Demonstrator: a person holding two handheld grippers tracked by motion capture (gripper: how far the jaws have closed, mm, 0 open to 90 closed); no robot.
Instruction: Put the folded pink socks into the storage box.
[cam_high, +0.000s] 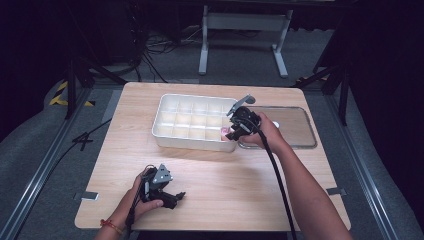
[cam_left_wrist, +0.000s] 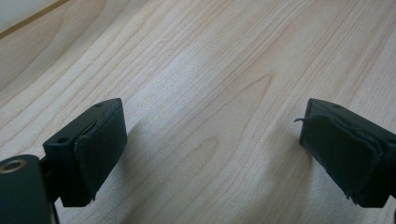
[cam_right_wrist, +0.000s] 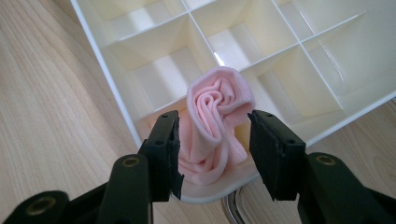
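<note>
We see a soft pink rolled cloth (cam_right_wrist: 215, 123) standing in the corner cell of the glossy white divided tray (cam_right_wrist: 322, 56), at centre frame. Our right gripper (cam_right_wrist: 214, 140) has its ribbed black jaws parted either side, not pressing it. Our left gripper (cam_left_wrist: 212, 154) rests spread wide over pale grained wood (cam_left_wrist: 210, 70).

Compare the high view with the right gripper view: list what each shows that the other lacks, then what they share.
High view alone: the left claw resting open on the table, the clear lid beside the divided box, and the floor with a metal stand.

Right gripper view alone: the rolled pink cloth standing up out of a corner compartment, both pads apart from it.

Shared: the box, the cloth, the right claw and the table.
</note>
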